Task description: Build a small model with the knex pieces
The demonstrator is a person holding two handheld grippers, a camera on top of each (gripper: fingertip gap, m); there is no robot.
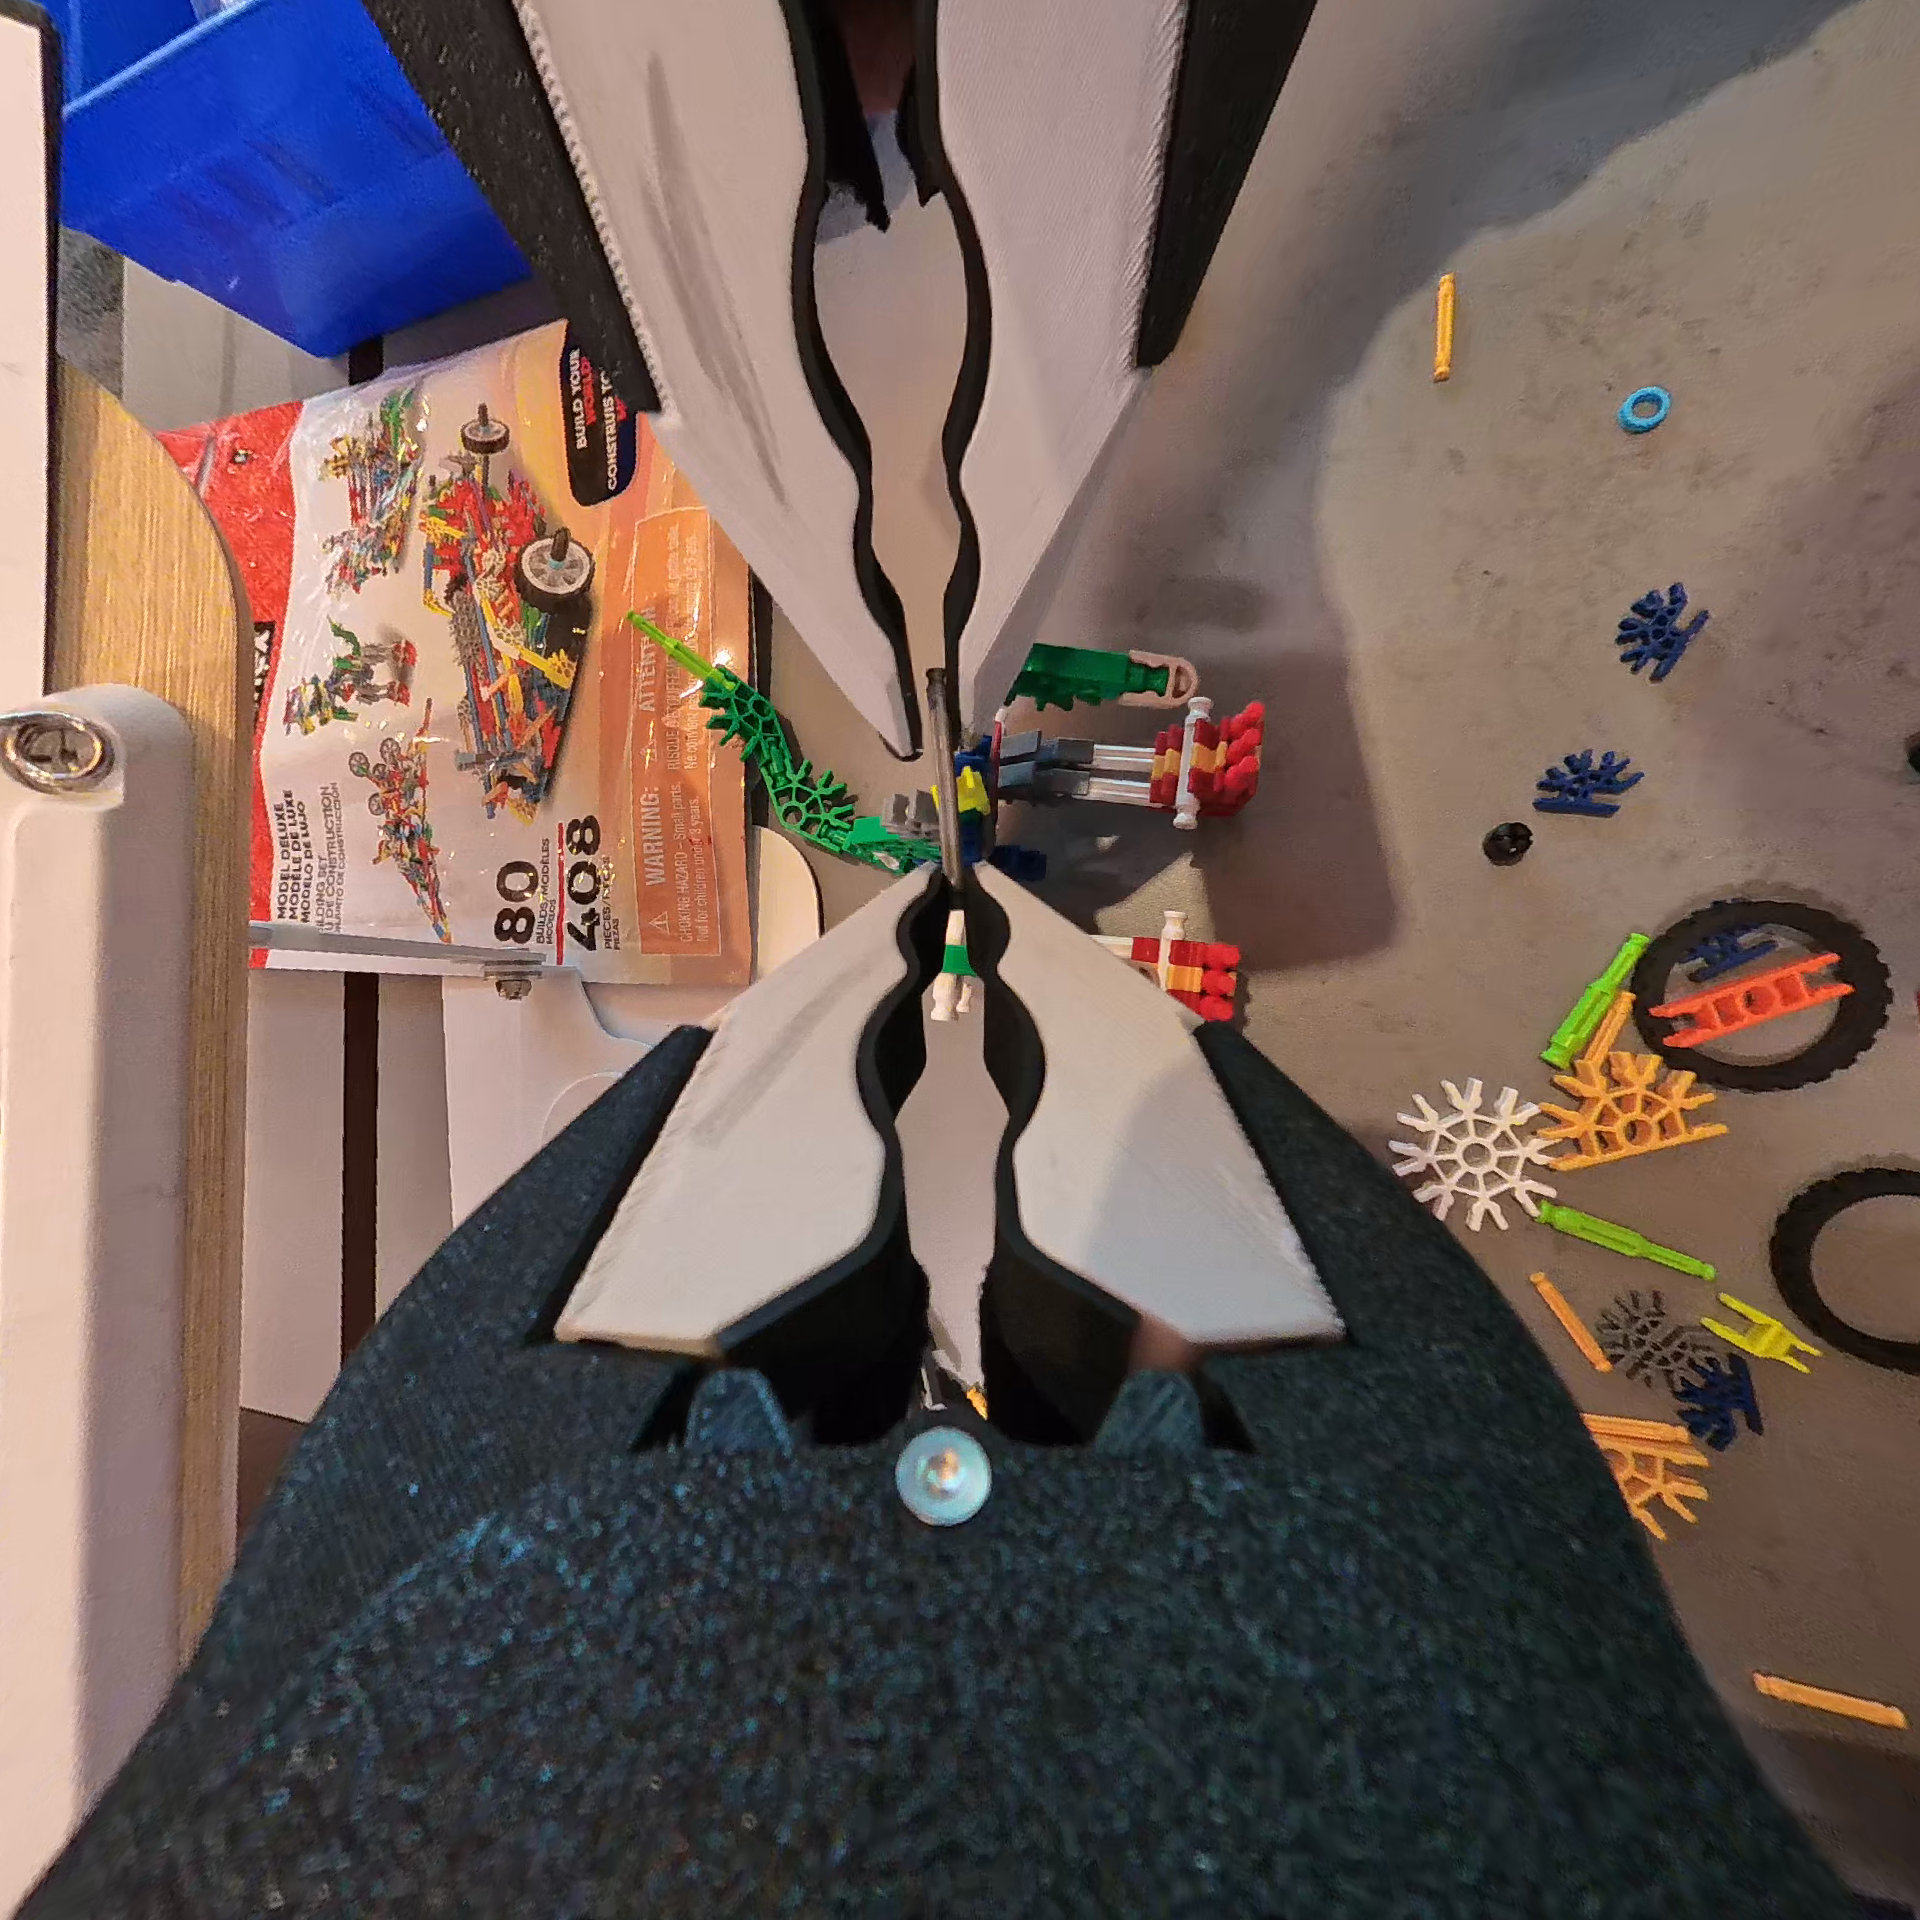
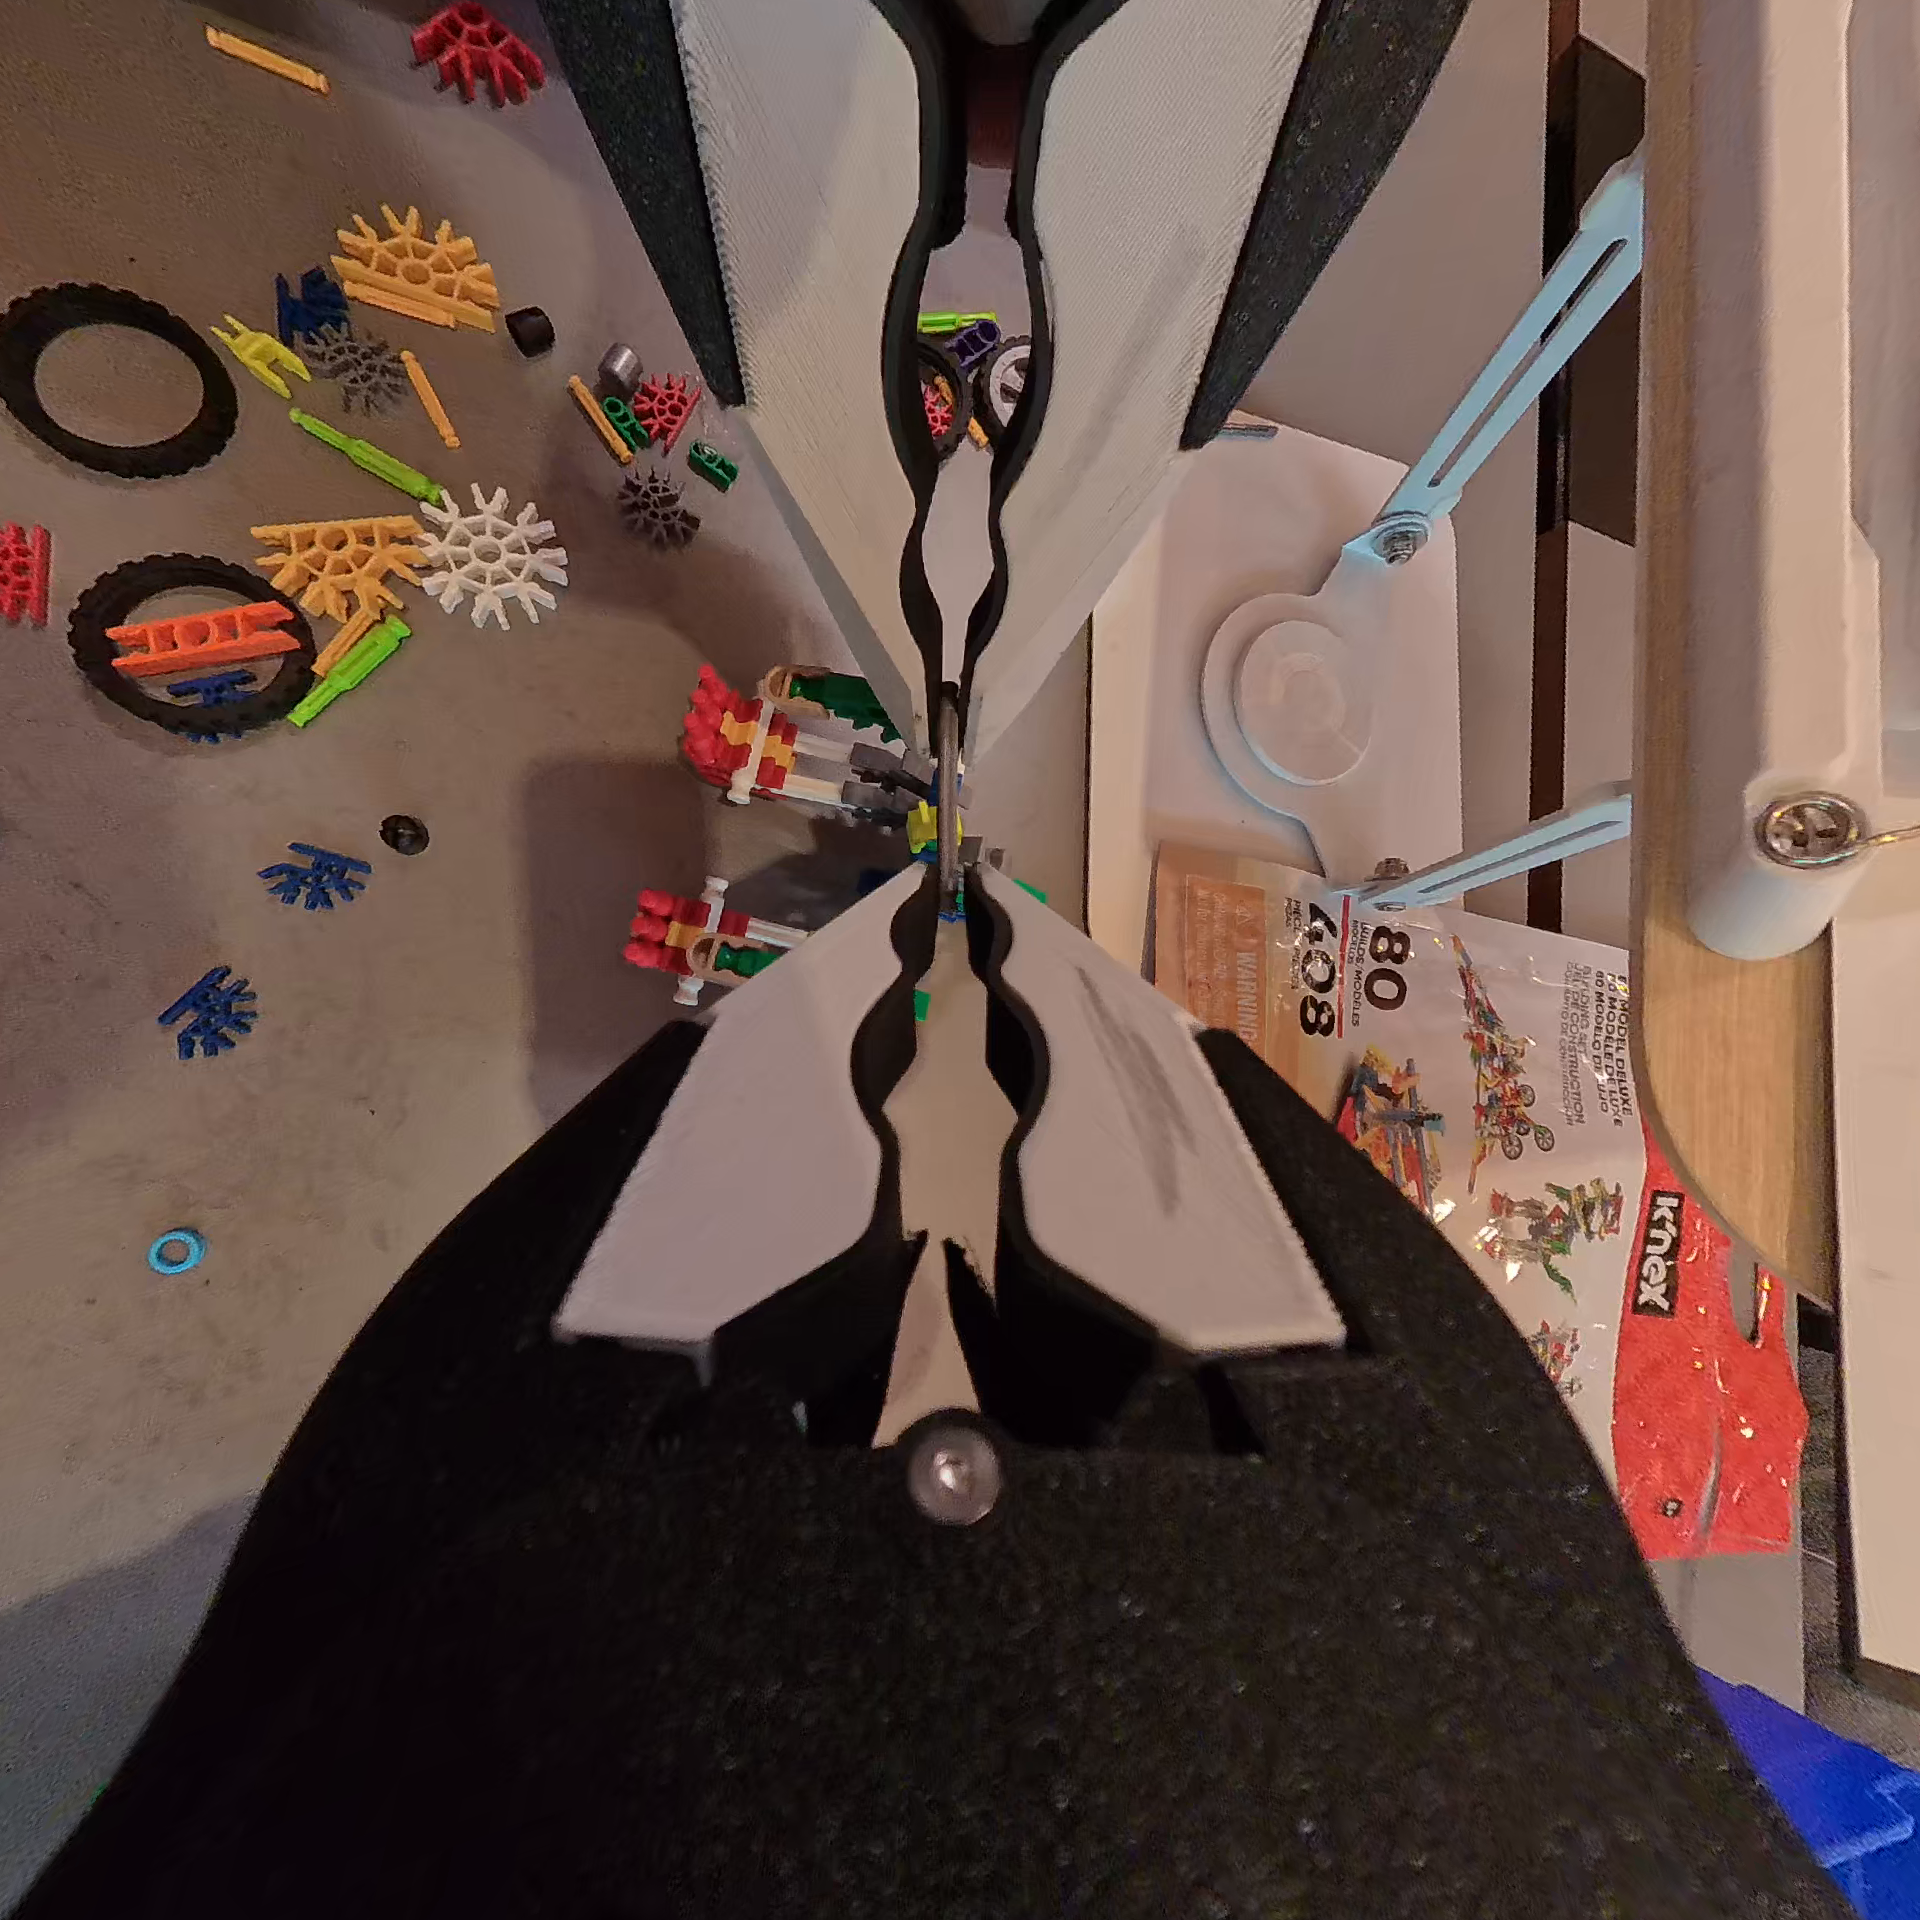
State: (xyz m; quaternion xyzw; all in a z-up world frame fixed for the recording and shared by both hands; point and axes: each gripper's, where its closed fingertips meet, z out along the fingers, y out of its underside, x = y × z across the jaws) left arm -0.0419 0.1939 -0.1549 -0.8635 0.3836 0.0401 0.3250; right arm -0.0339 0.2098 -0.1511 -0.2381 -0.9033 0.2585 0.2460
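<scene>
My left gripper (image 1: 948,883) and right gripper (image 2: 948,878) both pinch the thin grey rod (image 1: 943,769) of the toy model (image 1: 1101,769). It looks light and stiff but snap-fit, so I'd grip near the joints.

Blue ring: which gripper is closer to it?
Right. The ring lies beside the right gripper; the left gripper sits farther, past the rod both pinch.
</scene>
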